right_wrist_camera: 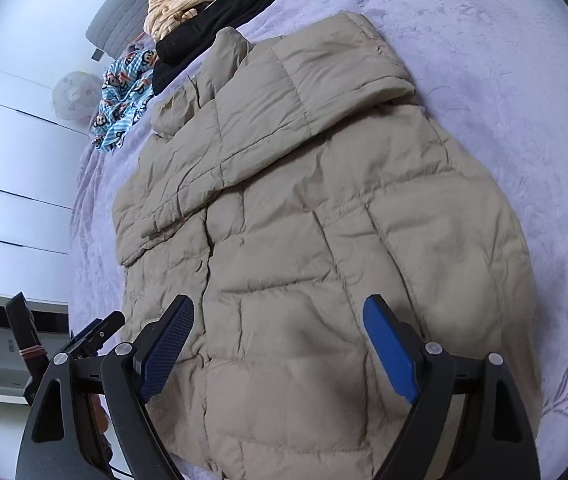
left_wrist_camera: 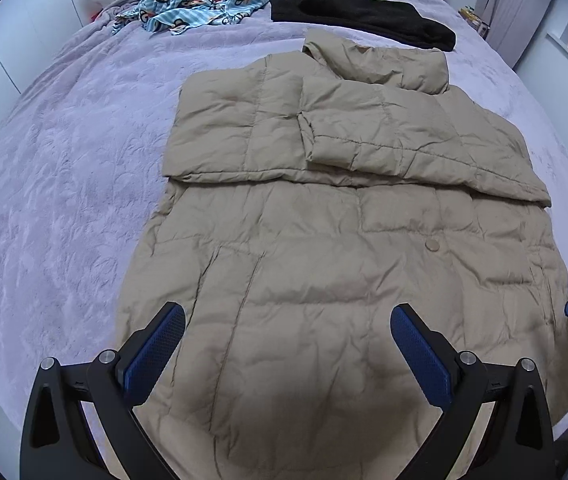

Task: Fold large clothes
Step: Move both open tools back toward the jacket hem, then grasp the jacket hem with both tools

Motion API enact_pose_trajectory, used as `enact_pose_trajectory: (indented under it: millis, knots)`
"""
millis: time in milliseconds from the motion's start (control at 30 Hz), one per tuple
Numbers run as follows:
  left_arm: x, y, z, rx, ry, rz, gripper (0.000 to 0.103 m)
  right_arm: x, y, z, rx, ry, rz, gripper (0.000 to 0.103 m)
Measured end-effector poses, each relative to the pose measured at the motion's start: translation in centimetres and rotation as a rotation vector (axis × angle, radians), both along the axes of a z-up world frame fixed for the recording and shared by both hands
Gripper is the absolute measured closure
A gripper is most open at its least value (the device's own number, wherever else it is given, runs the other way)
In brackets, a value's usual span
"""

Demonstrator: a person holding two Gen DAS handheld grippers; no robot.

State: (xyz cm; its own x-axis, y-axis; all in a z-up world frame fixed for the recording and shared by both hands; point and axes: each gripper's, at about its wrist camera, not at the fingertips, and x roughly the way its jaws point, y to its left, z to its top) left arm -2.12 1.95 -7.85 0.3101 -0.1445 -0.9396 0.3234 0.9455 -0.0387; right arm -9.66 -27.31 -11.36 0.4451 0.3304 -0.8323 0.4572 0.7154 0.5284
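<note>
Both sleeves already lie folded across the jacket (left_wrist_camera: 324, 240) ahead of the left tool (left_wrist_camera: 288, 344); both tools, right tool (right_wrist_camera: 280, 344) included, gape empty above the hem, lengthwise fold remaining.

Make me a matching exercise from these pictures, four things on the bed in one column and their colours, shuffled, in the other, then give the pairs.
Things:
1. Puffer jacket
2. Long garment beyond the jacket's collar
3. Monkey-print cloth
4. Blanket

Colours:
A. Black
B. Lavender
C. Khaki tan
D. Light blue stripes

Pairs: 1-C, 2-A, 3-D, 4-B
</note>
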Motion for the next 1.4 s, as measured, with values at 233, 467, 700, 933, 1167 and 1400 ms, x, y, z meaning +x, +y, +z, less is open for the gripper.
enact_pose_trajectory:
  millis: [233,467,700,933,1167,1400]
  knots:
    - [-3.1,3.5,1.4,-0.007,-0.01,-0.012,0.0,-3.3,3.2,2.0,0.009,-0.005,-0.05,0.014]
    - [-5.9,6.5,1.8,-0.015,0.03,-0.005,0.0,-7.0,5.6,2.9,0.035,0.007,-0.107,0.014]
    - [-8.9,10.0,1.2,-0.015,0.082,0.068,0.0,-9.9,6.6,2.6,0.073,0.084,-0.124,0.014]
    - [-11.9,13.2,-1.5,-0.07,0.222,0.172,0.0,-12.3,5.0,2.7,0.099,0.117,-0.119,0.014]
    - [-13.2,16.8,-2.8,-0.22,0.306,0.285,0.0,-16.5,1.8,0.3,0.222,0.151,-0.273,0.014]
    - [-12.1,18.4,-5.9,-0.374,0.434,0.349,0.0,-19.3,0.9,-2.7,0.317,0.185,-0.383,0.014]
